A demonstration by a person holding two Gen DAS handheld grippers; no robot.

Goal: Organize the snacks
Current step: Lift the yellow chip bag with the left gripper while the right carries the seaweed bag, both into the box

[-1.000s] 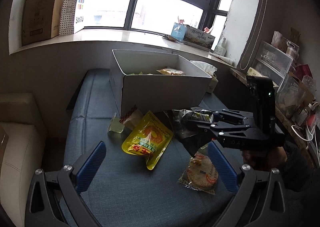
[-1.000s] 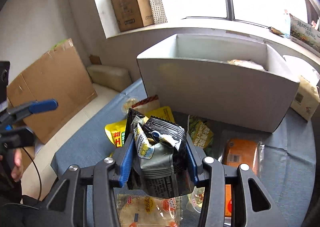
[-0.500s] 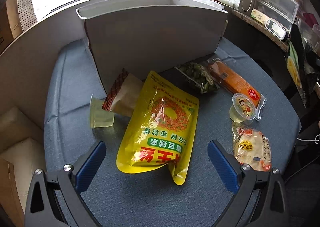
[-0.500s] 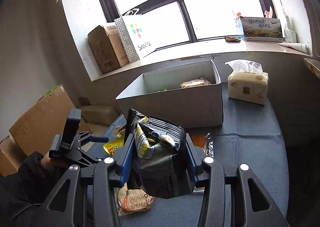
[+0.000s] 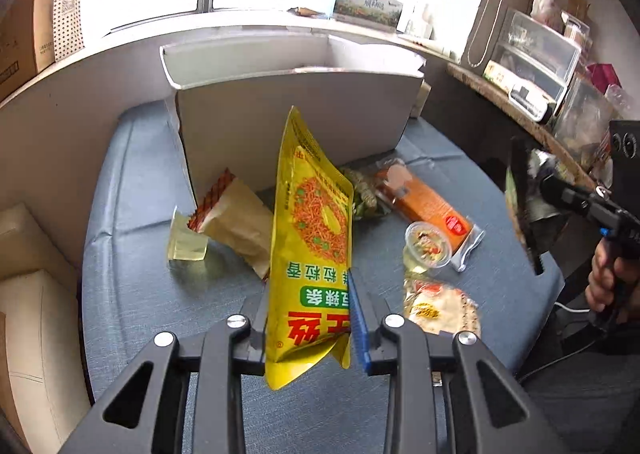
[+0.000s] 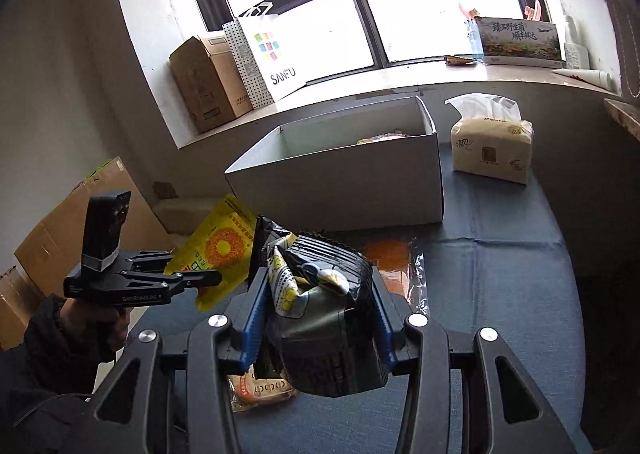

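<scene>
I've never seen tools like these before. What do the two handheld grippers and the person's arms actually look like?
Each gripper, left and right, is a black plastic frame with silver screws and two blue ribbed finger pads. Seen from the other side, the left gripper carries an upright black camera block and small white lettering. A dark sleeve covers the left arm.

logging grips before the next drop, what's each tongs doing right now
Left tongs: just closed, now shut on the yellow plastic snack pouch, lifted off the table.
Right tongs: shut on the crumpled black foil snack bag.
</scene>
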